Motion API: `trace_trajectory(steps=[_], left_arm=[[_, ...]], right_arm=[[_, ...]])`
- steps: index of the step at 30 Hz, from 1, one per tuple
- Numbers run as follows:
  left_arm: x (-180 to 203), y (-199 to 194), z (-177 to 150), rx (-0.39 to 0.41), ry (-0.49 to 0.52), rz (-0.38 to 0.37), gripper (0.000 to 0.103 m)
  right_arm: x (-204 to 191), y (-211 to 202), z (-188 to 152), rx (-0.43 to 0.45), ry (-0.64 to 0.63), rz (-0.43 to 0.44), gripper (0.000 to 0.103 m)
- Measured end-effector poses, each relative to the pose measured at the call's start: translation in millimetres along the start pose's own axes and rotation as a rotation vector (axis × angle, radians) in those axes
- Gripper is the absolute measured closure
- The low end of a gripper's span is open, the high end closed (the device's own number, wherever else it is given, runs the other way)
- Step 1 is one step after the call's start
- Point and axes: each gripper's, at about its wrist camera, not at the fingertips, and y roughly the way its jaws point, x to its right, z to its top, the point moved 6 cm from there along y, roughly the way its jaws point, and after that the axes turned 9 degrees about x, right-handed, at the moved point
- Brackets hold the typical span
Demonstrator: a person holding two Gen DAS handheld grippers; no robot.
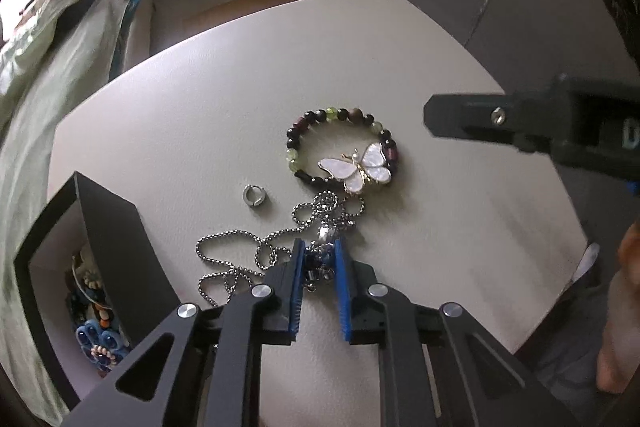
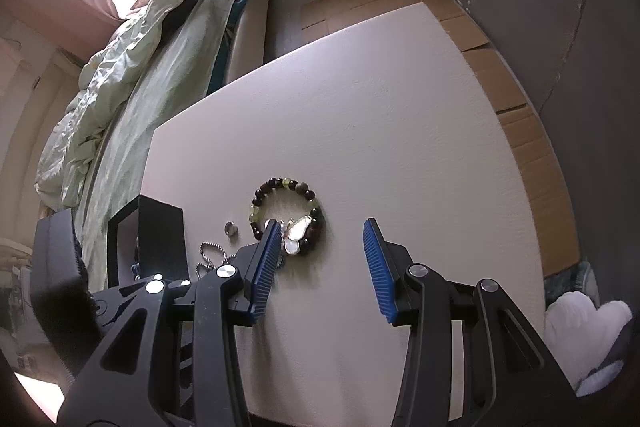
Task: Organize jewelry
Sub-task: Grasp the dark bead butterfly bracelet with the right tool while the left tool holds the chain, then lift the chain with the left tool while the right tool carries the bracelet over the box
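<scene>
Beside black box [image 1: 116,227]: left claw [image 1: 320,251] pinching chain necklace [image 1: 256,251]; right claw [image 2: 320,239] wide.

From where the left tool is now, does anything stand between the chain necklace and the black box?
Nothing visible does. The left tool is closed on the chain necklace near its pendant, and the black box stands open just to its left. Only bare table lies between them; the silver ring sits farther back.

Ring [image 1: 255,197] between box [image 1: 108,227] and bracelet [image 1: 340,147]
</scene>
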Motion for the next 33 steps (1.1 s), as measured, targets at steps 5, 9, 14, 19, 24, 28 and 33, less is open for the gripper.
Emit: trace_trajectory(steps=[5,9,14,19,24,28,33], left_arm=[[-6,-9,7,0.04,-0.03,0.006,0.091],[-20,-24,12,0.083,-0.091,0.002,0.091],[-41,-39,21,0.135,-0.174,-0.006,0.091],[-50,-57,33,0.185,-0.218,-0.032,0.091],[-53,-73,38,0.223,-0.245,-0.045,0.091],[-52,-90,35,0.246,-0.251,-0.041,0.091],[-58,-109,37,0.28,-0.268,-0.03,0.091]], right_arm=[[-11,13,1,-0.008,-0.04,-0.014,0.066],[-17,24,1,-0.022,-0.081,-0.034,0.073],[-24,35,1,-0.025,-0.137,-0.076,0.073],[-28,51,-3,-0.06,-0.158,-0.099,0.079],[-27,55,-8,-0.079,-0.155,-0.102,0.094],[-33,45,-7,-0.059,-0.146,-0.051,0.094],[-53,20,-3,0.006,-0.158,0.067,0.094]])
